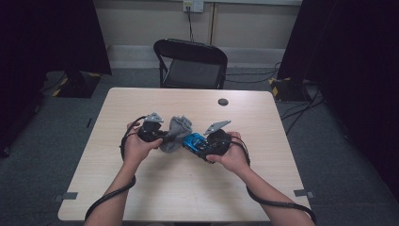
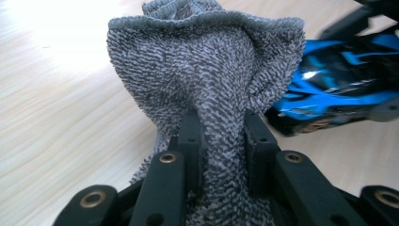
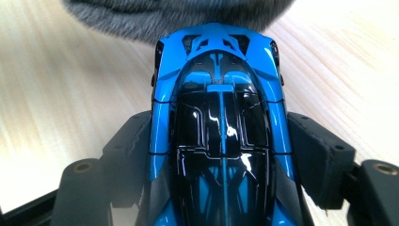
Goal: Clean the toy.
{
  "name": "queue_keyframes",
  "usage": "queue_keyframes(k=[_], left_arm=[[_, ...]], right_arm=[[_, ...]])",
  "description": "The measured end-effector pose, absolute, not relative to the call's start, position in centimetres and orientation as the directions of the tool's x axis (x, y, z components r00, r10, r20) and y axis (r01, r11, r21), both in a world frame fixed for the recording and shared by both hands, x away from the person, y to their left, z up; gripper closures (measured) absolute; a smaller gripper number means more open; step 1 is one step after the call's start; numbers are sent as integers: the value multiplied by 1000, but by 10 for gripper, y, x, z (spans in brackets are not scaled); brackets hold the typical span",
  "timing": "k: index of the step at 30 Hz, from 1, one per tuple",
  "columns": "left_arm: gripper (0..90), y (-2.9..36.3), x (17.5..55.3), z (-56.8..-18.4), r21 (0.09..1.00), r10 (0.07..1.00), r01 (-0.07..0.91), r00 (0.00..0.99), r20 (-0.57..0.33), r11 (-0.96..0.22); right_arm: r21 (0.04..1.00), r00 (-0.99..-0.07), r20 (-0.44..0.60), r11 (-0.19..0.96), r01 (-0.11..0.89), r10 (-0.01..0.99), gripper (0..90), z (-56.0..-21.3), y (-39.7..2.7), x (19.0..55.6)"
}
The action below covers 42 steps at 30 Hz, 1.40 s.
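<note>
While cloth (image 1: 175,133) touches car (image 1: 194,142), chair (image 1: 190,63) stands beyond table (image 1: 188,188).

A light wood-grain bench (image 1: 188,188) stands on grey carpet (image 1: 339,155) — behind it a black folding chair (image 1: 190,63) faces in. Black curtains (image 1: 357,56) hang at both sides; the cream wall (image 1: 141,21) carries a socket (image 1: 193,5) with a cable running down.

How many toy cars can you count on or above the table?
1: the blue toy car, clamped in the right tool beside the grey cloth; the cloth may hide others.
</note>
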<state>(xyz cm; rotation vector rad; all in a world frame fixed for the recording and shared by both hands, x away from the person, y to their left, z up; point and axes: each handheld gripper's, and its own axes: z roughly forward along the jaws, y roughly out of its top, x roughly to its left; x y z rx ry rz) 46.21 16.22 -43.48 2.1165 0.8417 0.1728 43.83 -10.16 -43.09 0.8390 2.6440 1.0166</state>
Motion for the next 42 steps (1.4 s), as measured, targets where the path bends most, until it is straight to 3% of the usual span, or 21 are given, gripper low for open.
queue_keyframes(k=[23,26,35,42], left_arm=[[732,163,438,-444,745,515,481,830,-216,-463],[731,170,437,-444,743,534,487,820,-207,-459],[714,180,458,-437,746,713,530,693,-107,-403],[717,158,463,-429,763,637,504,754,-159,-406]], right_arm=[[655,-774,11,580,484,634,286,-431,-119,457],[662,-771,23,568,488,636,286,-430,-121,457],[672,-800,29,581,460,600,286,-426,-114,445],[667,-825,21,607,432,564,286,-428,-101,438]])
